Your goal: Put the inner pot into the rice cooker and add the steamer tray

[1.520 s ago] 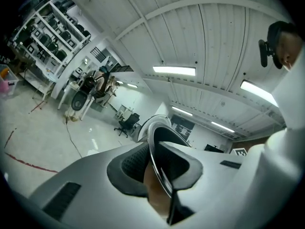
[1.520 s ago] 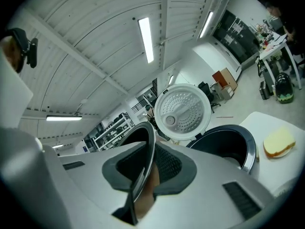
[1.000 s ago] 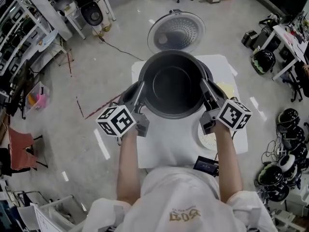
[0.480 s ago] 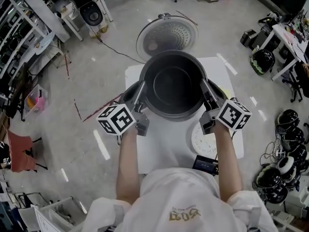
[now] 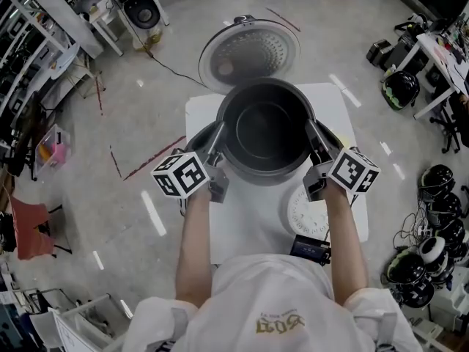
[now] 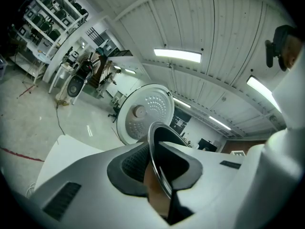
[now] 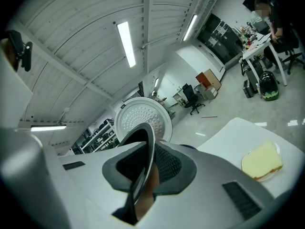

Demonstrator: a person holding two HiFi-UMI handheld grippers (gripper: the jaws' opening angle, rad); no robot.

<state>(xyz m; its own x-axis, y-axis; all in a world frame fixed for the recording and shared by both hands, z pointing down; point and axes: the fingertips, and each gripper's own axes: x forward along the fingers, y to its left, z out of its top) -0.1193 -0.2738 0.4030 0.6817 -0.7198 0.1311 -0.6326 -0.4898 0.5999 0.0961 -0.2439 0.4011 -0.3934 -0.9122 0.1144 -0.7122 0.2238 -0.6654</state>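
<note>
Here, both tongs clamp the inner pot over the cooker

The left tongs [image 5: 217, 139] are clamped on the left rim of the dark inner pot [image 5: 265, 132], with the rim wedged between their pads. The pot hangs level over the rice cooker [image 5: 196, 142], whose perforated lid [image 5: 249, 53] stands open behind it. The right tongs [image 5: 316, 139] pinch the opposite rim the same way. On the white tabletop [image 5: 245, 229], the round white steamer tray [image 5: 302, 215] lies flat, just below the right tongs.
</note>
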